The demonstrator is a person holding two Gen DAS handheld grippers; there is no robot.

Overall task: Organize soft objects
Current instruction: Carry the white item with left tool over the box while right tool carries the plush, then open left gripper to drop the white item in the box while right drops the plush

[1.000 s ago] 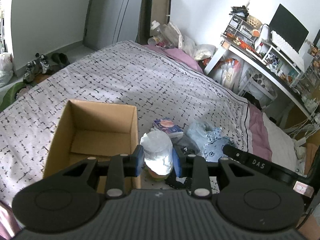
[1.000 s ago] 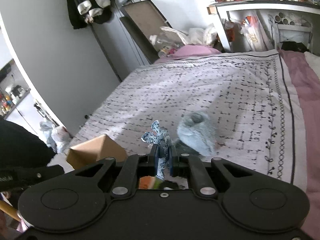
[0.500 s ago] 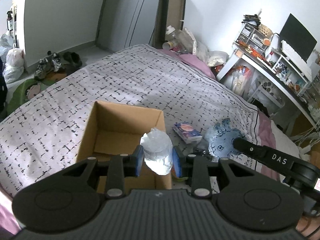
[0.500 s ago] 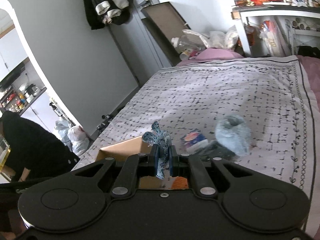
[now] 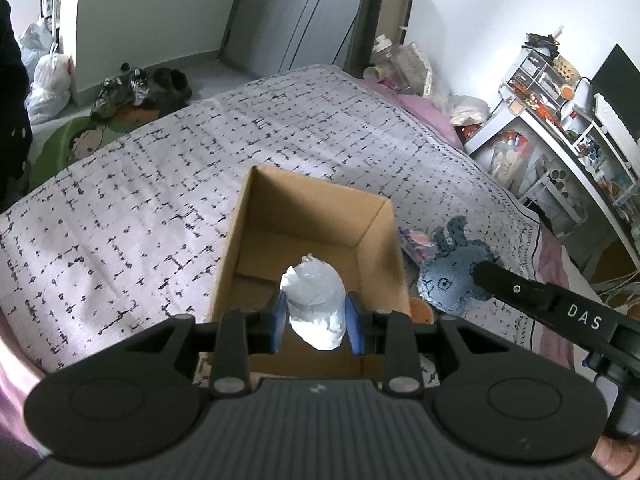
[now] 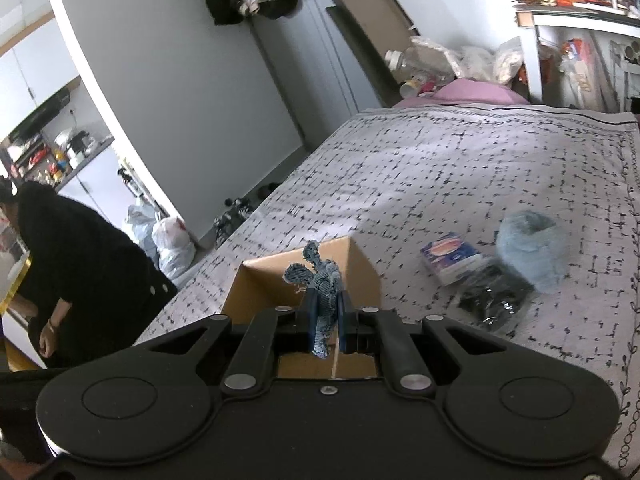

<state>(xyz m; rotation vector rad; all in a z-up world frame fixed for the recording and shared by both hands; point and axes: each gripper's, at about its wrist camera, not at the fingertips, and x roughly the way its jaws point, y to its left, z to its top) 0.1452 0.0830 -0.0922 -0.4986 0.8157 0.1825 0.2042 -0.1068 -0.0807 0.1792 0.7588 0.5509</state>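
Note:
My left gripper (image 5: 316, 322) is shut on a white soft bundle (image 5: 314, 306) and holds it over the open cardboard box (image 5: 248, 216) on the bed. My right gripper (image 6: 326, 322) is shut on a blue knitted plush toy (image 6: 322, 284), held above the same box (image 6: 360, 264); the toy also shows in the left wrist view (image 5: 452, 272), just right of the box. On the bed to the right lie a pale blue fuzzy item (image 6: 532, 254), a small printed packet (image 6: 450, 256) and a black bag (image 6: 494, 296).
The patterned bedspread (image 5: 160, 184) covers the bed. An orange object (image 5: 422, 312) lies by the box's right side. A person in black (image 6: 76, 272) stands to the left. Shoes (image 5: 132, 88) and bags (image 5: 46, 84) lie on the floor. A cluttered desk (image 5: 560, 120) stands at the right.
Both grippers moved left and up with their loads. The white bundle went from beside the box to over its opening. The plush toy now hangs over the box.

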